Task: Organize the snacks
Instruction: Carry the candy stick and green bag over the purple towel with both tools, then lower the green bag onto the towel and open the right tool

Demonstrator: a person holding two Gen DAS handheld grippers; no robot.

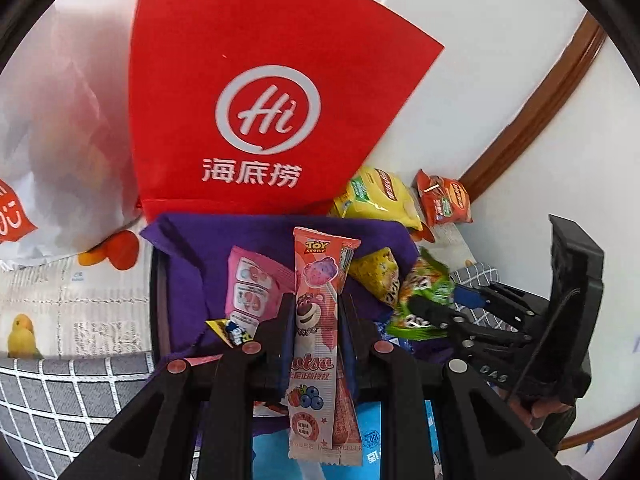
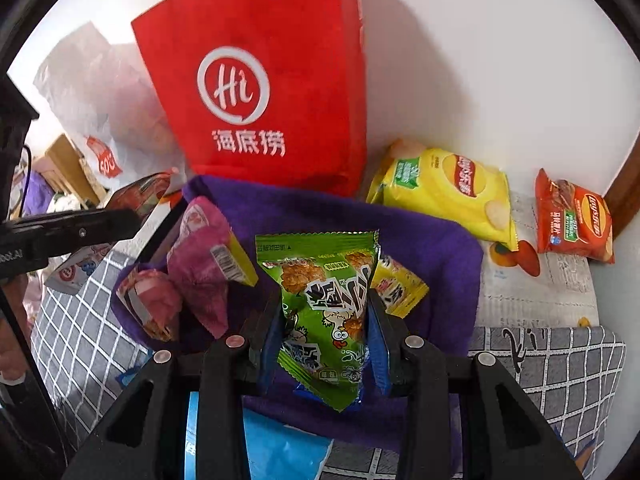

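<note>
The left gripper (image 1: 316, 320) was matte black plastic, its linkage arms pinned with round silver and reddish rivets, and blue pads lined the jaws. The right gripper (image 2: 326, 334) matched it: black arms with recessed triangular cut-outs, silver rivet heads and blue pads. A thin black cable ran along its body.

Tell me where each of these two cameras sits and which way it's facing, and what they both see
Left wrist: rides the left gripper, looking down along fingers clamped on a pink lollipop pack over the purple bin; the right gripper shows alongside.
Right wrist: rides the right gripper, looking down along fingers clamped on a green snack pack; the left gripper's tip enters from the left.
Shared: red Hi bag, purple bin, yellow chip bag, red chip bag.
</note>
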